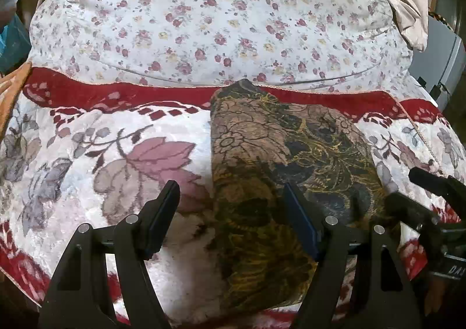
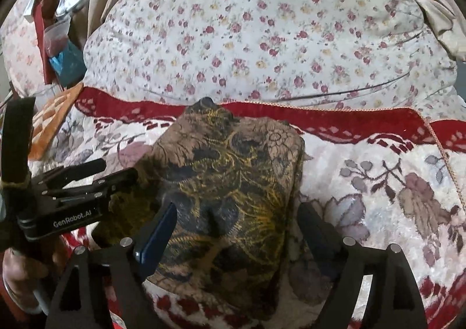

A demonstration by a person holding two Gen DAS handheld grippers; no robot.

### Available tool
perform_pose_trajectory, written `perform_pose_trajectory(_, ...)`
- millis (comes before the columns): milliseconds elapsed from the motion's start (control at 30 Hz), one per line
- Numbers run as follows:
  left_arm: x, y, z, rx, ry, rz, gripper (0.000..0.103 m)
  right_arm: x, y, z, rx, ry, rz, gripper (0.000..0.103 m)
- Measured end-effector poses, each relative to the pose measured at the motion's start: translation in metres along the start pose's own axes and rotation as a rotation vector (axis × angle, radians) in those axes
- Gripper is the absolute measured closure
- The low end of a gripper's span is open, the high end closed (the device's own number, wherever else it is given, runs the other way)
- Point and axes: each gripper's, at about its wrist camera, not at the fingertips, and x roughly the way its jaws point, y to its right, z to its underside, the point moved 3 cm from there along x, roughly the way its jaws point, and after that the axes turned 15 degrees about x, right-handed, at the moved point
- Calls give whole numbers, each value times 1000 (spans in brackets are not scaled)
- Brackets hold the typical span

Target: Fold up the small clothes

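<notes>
Brown flowery folded cloth [image 1: 262, 171] lies on a red-and-white fluffy blanket [image 1: 116, 160]; both claws, left claw [image 1: 233, 198] and right claw [image 2: 238, 221], spread wide; cloth's near end cut off

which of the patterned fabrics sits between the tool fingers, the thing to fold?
The brown cloth with dark and yellow print, lying on the red-bordered blanket. The white pillow with small roses lies further back. Both tools, left and right, are open over it.
</notes>
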Motion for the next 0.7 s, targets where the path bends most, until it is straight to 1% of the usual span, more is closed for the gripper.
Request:
perform_pose_trajectory(33,0,-1,1,2,-1,-7,29,0,-1,-1,7,7,7,19)
perform_pose_trajectory(100,-1,-2,2,8,-5,-18,29,0,-2,-2,24,24,21,13)
perform_pose_trajectory(200,-1,-4,4,6,-9,-23,29,-1,-2,-3,44,58,33,10)
perform_pose_trajectory(300,-2,-8,4,-11,-5,-23,29,1,-5,-4,32,52,30,7)
perform_pose_trajectory(500,-4,-11,3,0,6,-51,29,8,-6,-3,22,33,56,5)
perform_pose_trajectory(700,-5,-11,3,12,10,-63,29,14,-1,-2,67,13,54,5)
